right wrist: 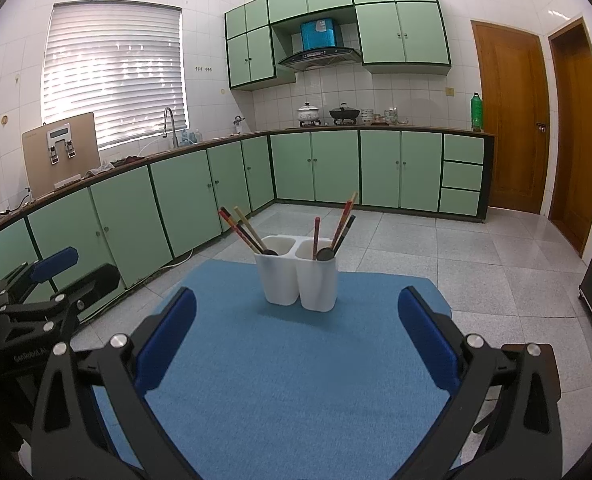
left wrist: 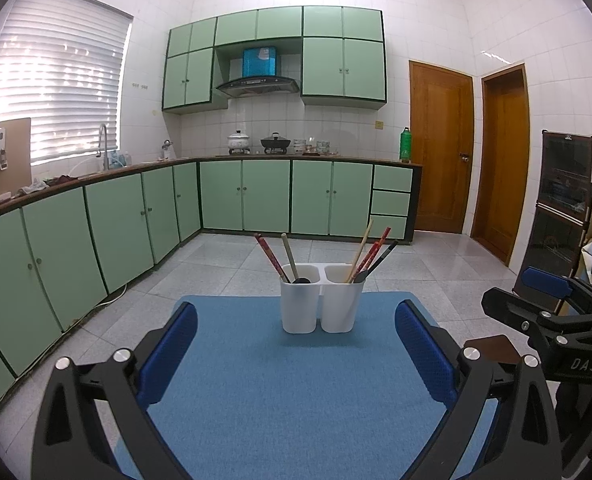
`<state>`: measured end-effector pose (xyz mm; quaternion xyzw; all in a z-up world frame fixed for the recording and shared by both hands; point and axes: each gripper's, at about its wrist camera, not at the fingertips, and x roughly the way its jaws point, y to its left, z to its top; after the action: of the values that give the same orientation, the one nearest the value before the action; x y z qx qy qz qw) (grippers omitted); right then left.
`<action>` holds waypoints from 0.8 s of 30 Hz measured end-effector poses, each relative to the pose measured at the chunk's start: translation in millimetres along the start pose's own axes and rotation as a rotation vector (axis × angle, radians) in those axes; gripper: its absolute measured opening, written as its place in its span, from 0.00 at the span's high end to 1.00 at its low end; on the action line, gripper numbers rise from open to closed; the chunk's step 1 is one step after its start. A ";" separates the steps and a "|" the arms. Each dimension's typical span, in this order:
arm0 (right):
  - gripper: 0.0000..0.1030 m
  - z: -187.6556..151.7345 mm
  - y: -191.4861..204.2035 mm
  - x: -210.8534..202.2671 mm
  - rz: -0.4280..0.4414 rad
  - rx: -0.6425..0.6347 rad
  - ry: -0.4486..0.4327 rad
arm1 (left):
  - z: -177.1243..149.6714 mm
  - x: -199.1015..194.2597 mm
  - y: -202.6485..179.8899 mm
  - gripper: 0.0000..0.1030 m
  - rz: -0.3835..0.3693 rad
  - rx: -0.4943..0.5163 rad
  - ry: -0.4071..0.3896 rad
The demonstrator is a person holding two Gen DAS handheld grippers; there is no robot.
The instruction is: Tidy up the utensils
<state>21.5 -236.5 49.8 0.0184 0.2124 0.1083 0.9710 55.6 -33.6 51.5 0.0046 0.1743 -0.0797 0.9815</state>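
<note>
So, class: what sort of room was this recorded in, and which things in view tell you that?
A home kitchen, most likely. Green cabinets run under a long counter, a range hood hangs above pots on a stove, and a faucet stands by the window.

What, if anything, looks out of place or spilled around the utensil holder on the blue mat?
Nothing stands out. The white two-compartment holder stands upright on the blue mat, with chopsticks and a dark spoon in each compartment, leaning but contained. Nothing lies loose on the mat. The left gripper and right gripper are open, holding nothing.
</note>
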 end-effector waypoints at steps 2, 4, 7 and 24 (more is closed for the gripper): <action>0.05 0.3 -0.3 0.5 0.001 0.001 0.001 | -0.3 -0.1 0.6 0.06 0.001 0.000 0.000; 0.05 0.0 0.0 0.2 0.000 -0.001 0.001 | -0.4 0.2 0.3 0.06 0.002 -0.002 0.001; 0.05 0.3 -0.8 0.7 0.000 0.001 0.003 | 0.0 0.5 0.6 0.06 0.003 -0.003 0.002; 0.05 0.5 -1.5 1.8 -0.001 0.002 0.003 | 0.3 0.3 1.4 0.06 0.005 -0.002 0.002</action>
<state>23.6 -237.6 49.4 0.0189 0.2137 0.1075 0.9708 56.2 -32.3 51.7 0.0042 0.1752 -0.0773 0.9815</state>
